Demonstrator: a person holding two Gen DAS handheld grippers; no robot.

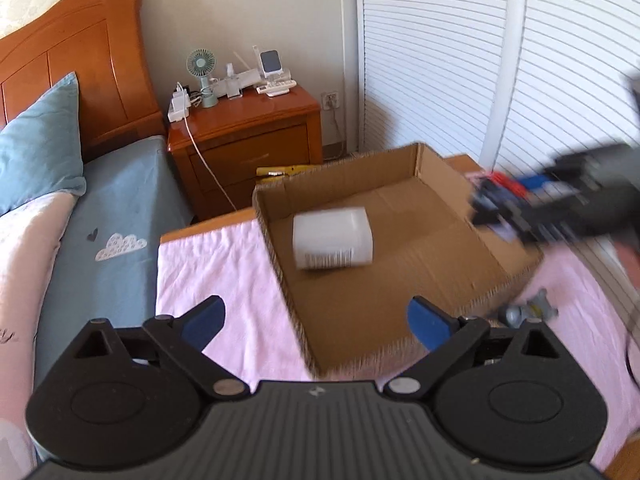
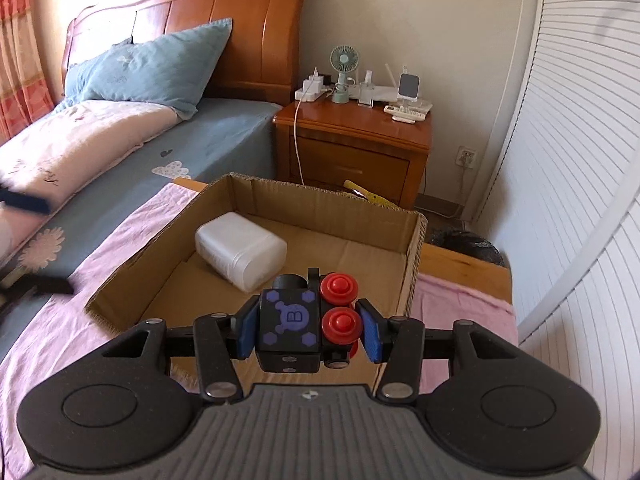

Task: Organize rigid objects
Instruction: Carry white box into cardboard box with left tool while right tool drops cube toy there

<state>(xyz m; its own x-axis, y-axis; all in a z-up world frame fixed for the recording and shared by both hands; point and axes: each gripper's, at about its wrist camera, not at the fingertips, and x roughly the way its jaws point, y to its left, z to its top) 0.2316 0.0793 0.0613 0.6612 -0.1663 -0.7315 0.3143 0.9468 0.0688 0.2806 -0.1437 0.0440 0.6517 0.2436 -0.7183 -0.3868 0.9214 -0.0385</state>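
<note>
You are clamping the right gripper (image 2: 307, 330) on the stiff, light-looking black toy block (image 2: 290, 322) by its flat sides, at lower centre, while your left gripper (image 1: 316, 320) is hanging wide open and empty.

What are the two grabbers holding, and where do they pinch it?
The right gripper pinches the black toy block with red buttons by its two sides. The left gripper is open, holding nothing.

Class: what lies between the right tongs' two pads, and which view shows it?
A black toy block with red knobs sits clamped between the right tongs, over the cardboard box; the right wrist view shows it.
</note>
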